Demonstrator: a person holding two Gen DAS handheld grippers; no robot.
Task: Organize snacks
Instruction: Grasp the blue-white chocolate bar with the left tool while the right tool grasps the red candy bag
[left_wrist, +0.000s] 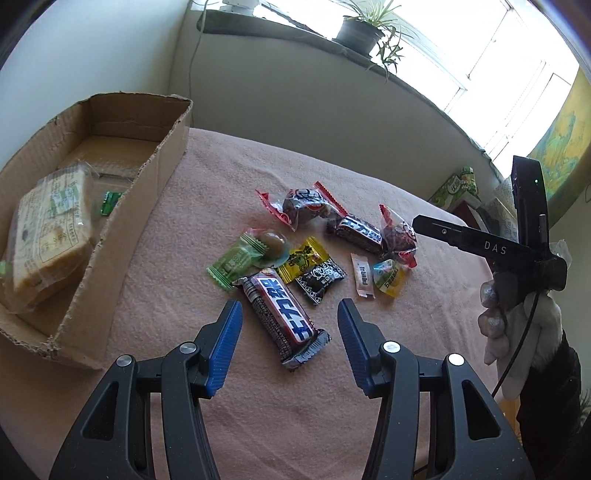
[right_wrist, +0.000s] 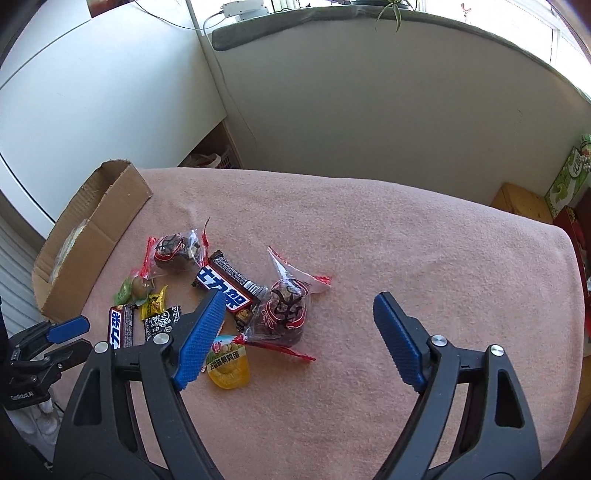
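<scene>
We are lowering our left hand-held gripper (left_wrist: 290, 345), open and empty, astride the brown-and-blue wrapped chocolate bar (left_wrist: 282, 315), its long axis running diagonally between the jaws.

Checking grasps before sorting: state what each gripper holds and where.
Nothing is held. The left gripper is open astride a chocolate bar, pads clear of it; the right gripper is open and empty.

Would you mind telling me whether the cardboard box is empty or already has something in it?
Not empty: the cardboard box holds a clear-wrapped cake pack and a small green candy.
</scene>
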